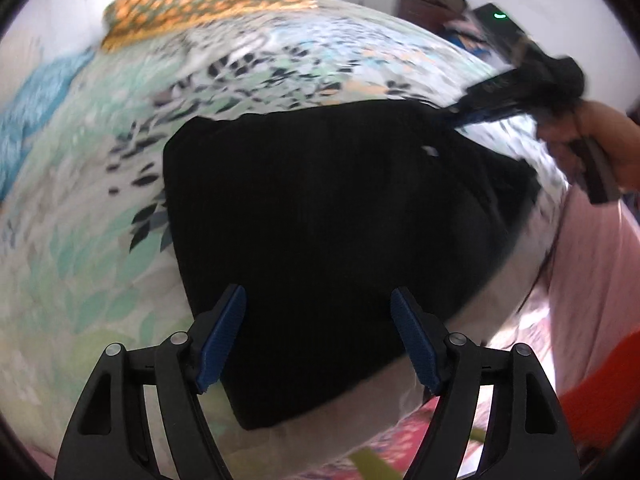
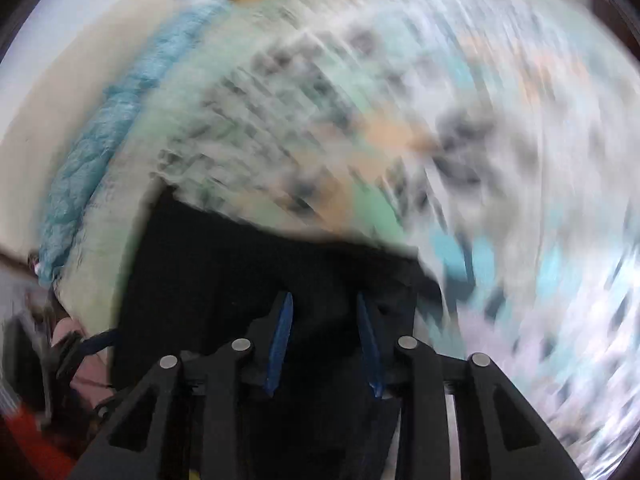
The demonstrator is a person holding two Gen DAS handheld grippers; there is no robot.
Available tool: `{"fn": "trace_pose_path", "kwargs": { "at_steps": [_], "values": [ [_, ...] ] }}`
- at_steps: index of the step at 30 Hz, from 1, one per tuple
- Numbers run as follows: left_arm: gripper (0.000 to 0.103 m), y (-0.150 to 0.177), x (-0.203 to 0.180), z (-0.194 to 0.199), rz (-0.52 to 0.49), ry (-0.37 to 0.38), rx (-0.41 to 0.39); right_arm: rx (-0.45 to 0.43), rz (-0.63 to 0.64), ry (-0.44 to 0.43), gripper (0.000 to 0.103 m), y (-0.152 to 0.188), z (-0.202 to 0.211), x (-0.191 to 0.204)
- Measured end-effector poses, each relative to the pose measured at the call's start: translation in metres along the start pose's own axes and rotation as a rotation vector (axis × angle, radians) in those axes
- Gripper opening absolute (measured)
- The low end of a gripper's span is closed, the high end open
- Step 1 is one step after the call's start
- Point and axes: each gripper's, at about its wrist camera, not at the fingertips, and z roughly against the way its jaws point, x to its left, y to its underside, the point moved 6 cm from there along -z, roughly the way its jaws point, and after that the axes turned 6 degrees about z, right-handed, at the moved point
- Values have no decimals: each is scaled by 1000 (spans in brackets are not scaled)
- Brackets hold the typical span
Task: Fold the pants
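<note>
The black pants [image 1: 320,216] lie folded in a compact block on the floral bedsheet [image 1: 80,220]. My left gripper [image 1: 318,300] is open and empty, its blue pads spread just above the pants' near edge. My right gripper [image 1: 460,114] shows in the left wrist view at the pants' far right corner, touching the cloth there. In the blurred right wrist view the right gripper [image 2: 325,300] has its blue pads partly apart over the black pants [image 2: 240,280], with dark cloth between them.
An orange patterned pillow [image 1: 208,0] lies at the head of the bed. A blue towel [image 1: 36,112] lies along the left edge. Pink fabric [image 1: 592,264] hangs at the right. A dark wooden cabinet [image 1: 432,12] stands at the back right.
</note>
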Motion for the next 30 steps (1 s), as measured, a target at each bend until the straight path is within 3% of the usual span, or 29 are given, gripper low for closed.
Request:
{"fn": "trace_pose_path", "kwargs": {
  "at_steps": [3,8,10,13,17,30],
  "values": [
    [77,3,-1,12,-4,0,4,-56,43,30,31,1,33,16],
    [80,-11,16,23,118,-6,-35,-78,258,41,31,43,88,73],
    [83,-14,22,17,161,-23,-28,-36,317,46,31,70,80,86],
    [83,-7,21,-5,168,-66,48,99,360,167,32,107,35,73],
    [84,-2,13,-10,96,-145,55,66,374,224,32,115,31,74],
    [91,-2,18,-14,145,-143,79,52,349,222,32,114,33,74]
  ]
}}
